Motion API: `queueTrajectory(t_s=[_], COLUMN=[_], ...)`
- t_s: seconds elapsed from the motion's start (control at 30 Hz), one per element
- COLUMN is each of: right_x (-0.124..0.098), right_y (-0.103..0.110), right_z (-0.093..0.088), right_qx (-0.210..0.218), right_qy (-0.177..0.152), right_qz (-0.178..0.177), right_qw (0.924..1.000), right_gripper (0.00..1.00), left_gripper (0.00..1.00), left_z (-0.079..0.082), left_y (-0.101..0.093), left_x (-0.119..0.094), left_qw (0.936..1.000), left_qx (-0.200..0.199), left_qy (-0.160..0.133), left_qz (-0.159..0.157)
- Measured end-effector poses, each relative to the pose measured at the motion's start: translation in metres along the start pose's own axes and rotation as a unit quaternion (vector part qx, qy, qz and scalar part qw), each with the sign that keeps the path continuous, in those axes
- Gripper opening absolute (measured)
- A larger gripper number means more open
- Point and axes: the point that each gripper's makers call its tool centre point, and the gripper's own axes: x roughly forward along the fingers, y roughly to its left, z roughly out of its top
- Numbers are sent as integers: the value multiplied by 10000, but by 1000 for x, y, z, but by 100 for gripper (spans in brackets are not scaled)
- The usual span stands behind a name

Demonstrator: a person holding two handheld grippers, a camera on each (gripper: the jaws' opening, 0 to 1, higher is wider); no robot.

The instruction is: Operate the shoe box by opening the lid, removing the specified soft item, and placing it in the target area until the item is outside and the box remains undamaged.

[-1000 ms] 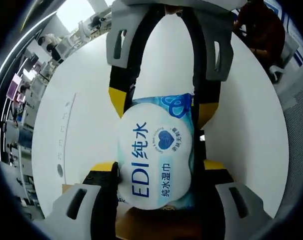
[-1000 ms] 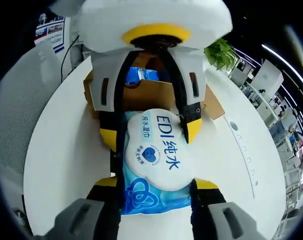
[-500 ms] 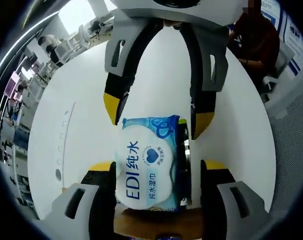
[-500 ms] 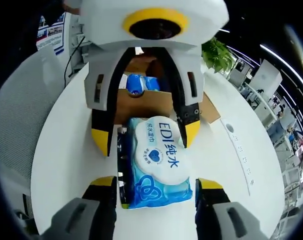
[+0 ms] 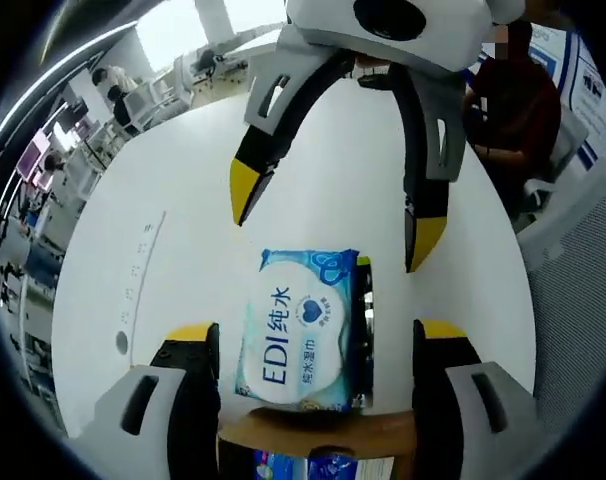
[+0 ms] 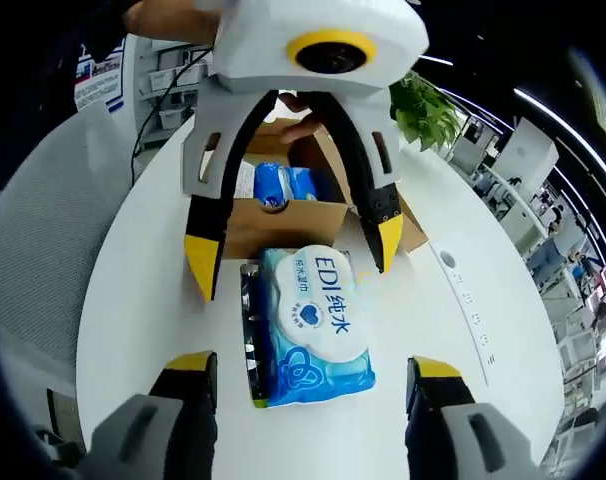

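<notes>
**A:** Wet wipes pack [image 5: 305,335] — how many were out on the table, and where did it lie?

**B:** One pack lay flat on the white round table [image 5: 173,270], label up, just beside the shoe box [image 6: 283,222]. In the right gripper view the pack [image 6: 315,323] sat on the near side of the cardboard box, its far end close to the box wall; I could not tell whether they touched.

**A:** And the box itself?

**B:** One box, lid open, flaps spread. At least two more blue packets [image 6: 288,184] stood inside it.

**A:** The grippers?

**B:** Two. The left gripper [image 5: 316,362] had its jaws spread wide, one on each side of the pack, with clear gaps and holding nothing. The right gripper [image 6: 313,375] was likewise wide apart and empty, its yellow-tipped jaws flanking the pack without touching it. Each showed in the other's view, facing it across the pack.

**A:** Room to move?

**B:** Bare white tabletop ran out to left and right of the pack, well short of the table's rim. A row of small marks [image 6: 476,320] ran along the right side. A potted plant [image 6: 425,105] stood beyond the far edge, and a seated person [image 5: 518,110] was past the rim in the left gripper view.
</notes>
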Motion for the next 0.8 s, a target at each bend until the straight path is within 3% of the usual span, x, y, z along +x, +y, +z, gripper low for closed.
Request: queueTrajectory(t_s=[0.47,0.8], right_x=[-15,-30], right_y=[7,4], right_z=[8,10], right_qx=[201,481], right_qy=[10,113], right_qz=[-70,-269], right_qw=[9998,9984], right_gripper=[95,99], left_gripper=[87,99], left_z=[-1,-6], left_y=[-12,-22], left_x=[-29,-49], left_qw=[9986,9969], left_qx=[-361,-609], left_qy=[-375,-506], left_qz=[40,0])
